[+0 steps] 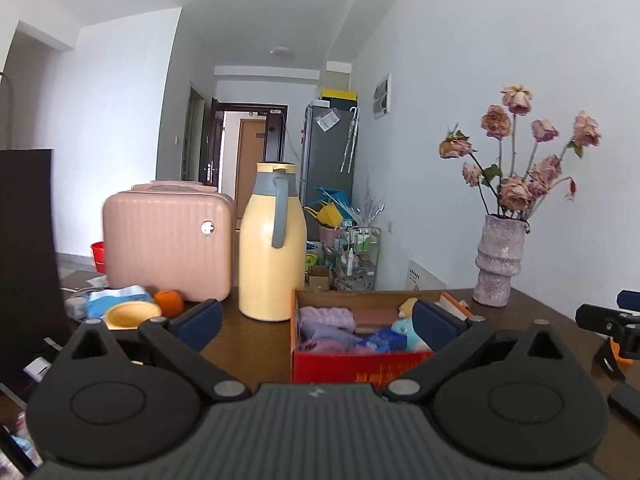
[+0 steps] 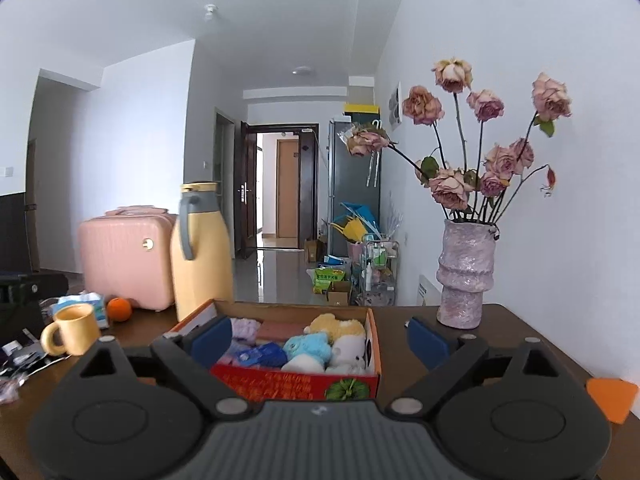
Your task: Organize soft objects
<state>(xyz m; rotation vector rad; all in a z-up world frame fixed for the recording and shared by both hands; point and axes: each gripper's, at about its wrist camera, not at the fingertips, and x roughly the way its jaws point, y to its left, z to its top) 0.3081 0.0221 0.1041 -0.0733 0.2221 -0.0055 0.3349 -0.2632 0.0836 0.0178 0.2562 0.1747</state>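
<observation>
**Soft things lie in the box, both grippers spread and empty**

The red cardboard box [image 2: 294,380] sits on the dark worktop [image 2: 404,320] ahead of both grippers, filled with soft objects. In the right wrist view its near wall lies between the two fingers, closer to the left-hand one, whose blue pad [image 2: 211,339] overlaps the box's near left corner in the picture. Inside are a lilac knitted piece [image 2: 245,327], a blue packet [image 2: 262,354], a light-blue plush toy [image 2: 308,346], a yellow plush toy [image 2: 338,325] and a white plush toy [image 2: 350,354] (the white one against the box's right wall).

The right gripper [image 2: 320,340] has its fingers spread wide with nothing clamped. The left gripper [image 1: 318,322] is likewise spread and empty; in its view the box [image 1: 360,368] lies between the fingers toward the right-hand one, whose pad [image 1: 438,325] hides part of the contents.

Beyond the left-hand finger of the right gripper stand a yellow mug [image 2: 74,330], an orange [image 2: 119,309], a yellow thermos jug [image 2: 202,252] with a grey handle, and a pink case [image 2: 128,258]. Past the right-hand finger stands a lilac vase [image 2: 466,276] of dried roses [image 2: 476,140], near the wall. In the left wrist view part of the other gripper shows at the right edge.
</observation>
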